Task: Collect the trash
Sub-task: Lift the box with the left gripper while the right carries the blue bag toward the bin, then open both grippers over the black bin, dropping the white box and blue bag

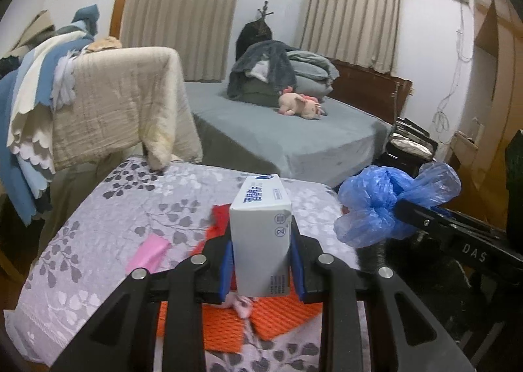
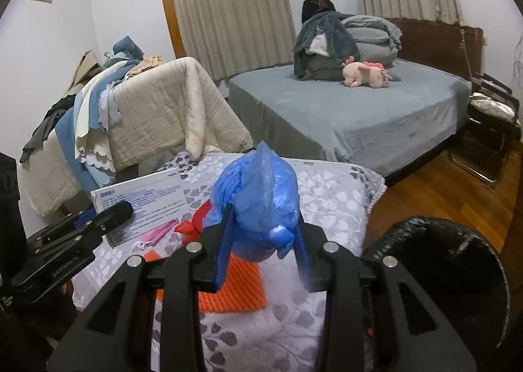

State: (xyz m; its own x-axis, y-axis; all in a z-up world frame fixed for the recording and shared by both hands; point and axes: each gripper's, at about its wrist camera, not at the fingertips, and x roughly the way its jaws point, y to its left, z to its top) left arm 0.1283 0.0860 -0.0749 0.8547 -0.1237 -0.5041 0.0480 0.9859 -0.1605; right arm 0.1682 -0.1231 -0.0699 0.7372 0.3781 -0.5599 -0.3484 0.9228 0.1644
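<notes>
- One bed [image 2: 359, 116] with grey cover sat at 1 o'clock in the right wrist view; one pink plush toy [image 2: 366, 75] lay on it, beside a pile of folded grey blankets [image 2: 343, 41].
- One floral-cover mattress [image 1: 98, 228] lay under both tools.
- One black bin [image 2: 457, 260] stood at 4 o'clock in the right wrist view, rim partly cut off.
- One orange textured mat [image 2: 242, 290] lay on the floral cover, behind the tongs.
- One white carton [image 1: 261, 234] stood upright, clamped between the blue pads of the left gripper [image 1: 261, 269], dead centre in the left wrist view.
- One blue plastic bag [image 2: 258, 205], crumpled, was pinched by the right gripper [image 2: 261, 260]; it bulged toward 12 o'clock past the fingertips.
- One red scrap [image 2: 193, 221] and one pink scrap [image 2: 160, 231] lay on the cover at 10 o'clock of the bag, apart from both tongs.
</notes>
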